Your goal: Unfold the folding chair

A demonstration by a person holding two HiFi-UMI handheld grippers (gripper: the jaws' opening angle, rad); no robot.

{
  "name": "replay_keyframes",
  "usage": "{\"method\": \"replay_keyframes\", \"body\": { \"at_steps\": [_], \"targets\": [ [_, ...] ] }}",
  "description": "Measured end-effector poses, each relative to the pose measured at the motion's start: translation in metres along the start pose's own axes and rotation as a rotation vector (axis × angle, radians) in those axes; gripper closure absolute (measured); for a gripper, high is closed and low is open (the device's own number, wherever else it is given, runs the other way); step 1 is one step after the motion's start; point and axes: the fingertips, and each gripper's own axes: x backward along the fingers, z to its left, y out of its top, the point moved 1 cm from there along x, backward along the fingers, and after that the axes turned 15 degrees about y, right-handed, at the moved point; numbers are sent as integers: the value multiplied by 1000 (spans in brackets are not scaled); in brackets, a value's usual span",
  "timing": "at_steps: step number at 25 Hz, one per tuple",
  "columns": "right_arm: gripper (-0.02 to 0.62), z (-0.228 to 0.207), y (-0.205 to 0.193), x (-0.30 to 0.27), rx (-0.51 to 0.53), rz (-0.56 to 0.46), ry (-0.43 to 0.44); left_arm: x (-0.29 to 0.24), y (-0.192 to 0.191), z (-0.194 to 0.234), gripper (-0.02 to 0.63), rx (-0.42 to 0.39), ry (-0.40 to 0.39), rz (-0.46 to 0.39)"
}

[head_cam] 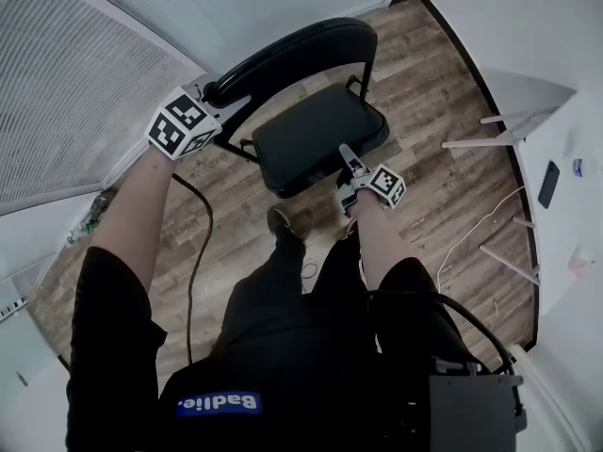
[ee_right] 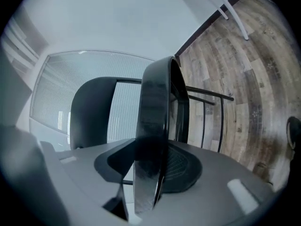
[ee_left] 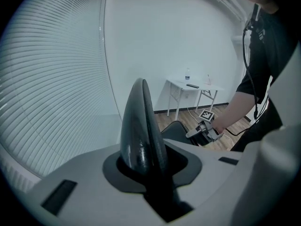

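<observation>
A black folding chair stands on the wood floor with its seat [head_cam: 316, 139] lying roughly flat and its backrest [head_cam: 292, 50] up. My left gripper [head_cam: 219, 94] is shut on the left end of the backrest's top edge; in the left gripper view the backrest [ee_left: 141, 126] stands between the jaws. My right gripper [head_cam: 347, 161] is at the seat's front edge. In the right gripper view the seat edge [ee_right: 155, 126] runs between the jaws and they grip it, with the backrest [ee_right: 91, 112] behind. The right gripper [ee_left: 200, 130] also shows in the left gripper view.
A white folding table [head_cam: 565, 149] with a phone [head_cam: 548, 184] stands to the right, its legs reaching toward the chair. A window with blinds [head_cam: 75, 83] fills the left wall. A black cable [head_cam: 203, 243] and a white one [head_cam: 471, 234] lie on the floor. My shoe [head_cam: 280, 222] is just in front of the chair.
</observation>
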Motion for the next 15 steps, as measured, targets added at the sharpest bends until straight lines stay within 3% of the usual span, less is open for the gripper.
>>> {"method": "replay_keyframes", "body": {
  "at_steps": [15],
  "targets": [
    [417, -68, -7, 66, -33, -14, -85, -22, -17, -9, 517, 46, -39, 1]
  ]
}}
